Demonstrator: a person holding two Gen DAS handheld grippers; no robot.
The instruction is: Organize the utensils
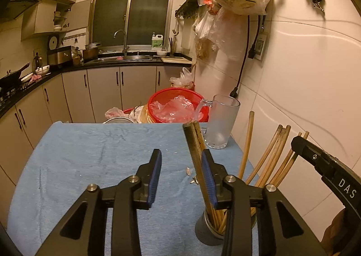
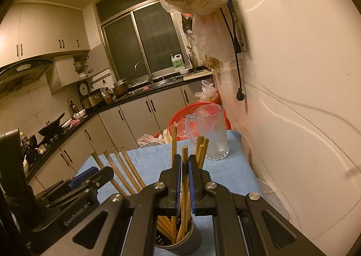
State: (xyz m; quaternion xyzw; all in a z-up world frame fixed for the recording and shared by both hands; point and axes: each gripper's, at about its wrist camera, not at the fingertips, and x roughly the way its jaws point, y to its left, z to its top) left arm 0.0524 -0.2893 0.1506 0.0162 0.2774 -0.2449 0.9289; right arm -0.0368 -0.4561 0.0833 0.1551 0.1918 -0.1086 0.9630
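Note:
A grey metal cup (image 1: 207, 231) stands on the blue towel (image 1: 90, 154) and holds several wooden chopsticks (image 1: 268, 154) that fan out to the right. My left gripper (image 1: 181, 155) is open just above the cup. A pair of chopsticks (image 1: 194, 150) leans against its right pad, and the left pad stands well apart from them. In the right wrist view my right gripper (image 2: 185, 159) is shut on one upright chopstick (image 2: 185, 152) whose lower end sits in the cup (image 2: 196, 240). The left gripper (image 2: 92, 175) shows at the left of that view, and the right gripper (image 1: 302, 145) shows at the right edge of the left wrist view.
A frosted glass mug (image 1: 222, 120) stands at the towel's far right corner, by the white wall (image 1: 304, 86). Behind the table sits a red basket (image 1: 178, 102) with plastic bags in it. Small scraps (image 1: 188, 171) lie on the towel near the cup. Bags and a power cable hang overhead.

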